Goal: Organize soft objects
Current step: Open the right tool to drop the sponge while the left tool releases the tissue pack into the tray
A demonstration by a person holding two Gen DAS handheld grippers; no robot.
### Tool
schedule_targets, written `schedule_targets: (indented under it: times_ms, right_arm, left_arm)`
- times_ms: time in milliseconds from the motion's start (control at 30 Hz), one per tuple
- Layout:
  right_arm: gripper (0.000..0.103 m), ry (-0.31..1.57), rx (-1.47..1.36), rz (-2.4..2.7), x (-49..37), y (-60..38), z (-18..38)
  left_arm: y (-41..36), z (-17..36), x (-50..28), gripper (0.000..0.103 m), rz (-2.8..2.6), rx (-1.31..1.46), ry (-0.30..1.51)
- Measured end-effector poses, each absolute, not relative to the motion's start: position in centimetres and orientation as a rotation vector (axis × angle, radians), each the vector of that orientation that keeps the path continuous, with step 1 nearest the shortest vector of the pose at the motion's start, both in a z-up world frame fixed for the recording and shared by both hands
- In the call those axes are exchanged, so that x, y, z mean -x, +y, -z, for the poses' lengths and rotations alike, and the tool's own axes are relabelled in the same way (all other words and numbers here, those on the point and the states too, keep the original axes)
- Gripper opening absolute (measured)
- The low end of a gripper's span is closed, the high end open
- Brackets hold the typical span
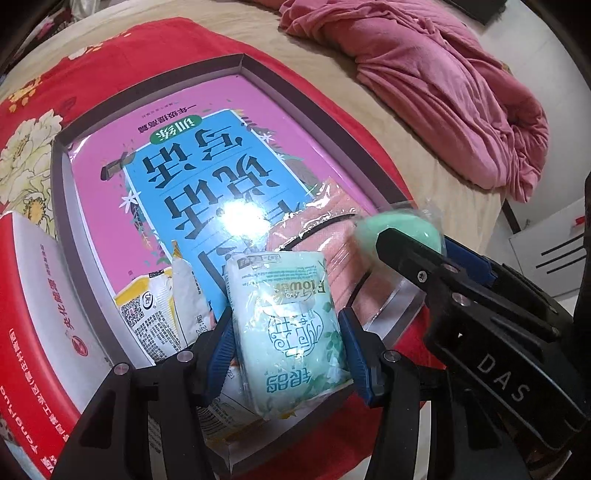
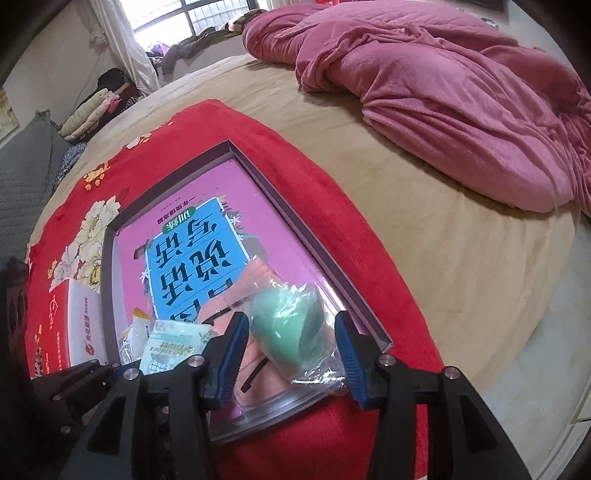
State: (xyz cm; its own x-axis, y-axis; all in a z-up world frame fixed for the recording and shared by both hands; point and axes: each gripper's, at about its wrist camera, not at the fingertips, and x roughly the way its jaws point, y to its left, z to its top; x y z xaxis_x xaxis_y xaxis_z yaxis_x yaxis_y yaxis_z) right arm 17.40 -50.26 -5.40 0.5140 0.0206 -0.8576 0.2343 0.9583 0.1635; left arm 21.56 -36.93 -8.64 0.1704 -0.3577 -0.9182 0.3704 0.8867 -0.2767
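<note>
Bedroom. A wide bed (image 2: 424, 236) with a tan sheet fills most of both views. A rumpled pink fleece blanket (image 2: 461, 99) is heaped on its far side. A red cloth with pale flower prints (image 2: 280, 155) is spread over the near part of the bed. At the far wall a barred window (image 2: 207, 16) lets in daylight, with a pale curtain (image 2: 125, 40) hanging beside it. Clothes lie piled (image 2: 99, 107) along the left near the window. A grey quilted cushion (image 2: 26, 166) sits at the left edge. Pale floor (image 1: 524, 77) shows beyond the bed, with a white panel (image 1: 554, 254) beside it.
</note>
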Motion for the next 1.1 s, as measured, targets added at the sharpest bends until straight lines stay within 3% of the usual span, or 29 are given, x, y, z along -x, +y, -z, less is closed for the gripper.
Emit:
schedule_targets:
  times_ms: [967, 1100]
  right_arm:
    - [0.053, 0.943, -0.312, 0.186, -13.3, -51.4, 1.3]
    - [0.055, 0.932, -0.319, 0.191, -12.8, -51.6, 0.8]
  left_arm:
    - [-35.2, 5.1, -19.6, 0.057, 0.5, -0.016, 1.268]
    - [-34.1, 3.9, -19.1, 0.061, 0.483, -0.008, 1.253]
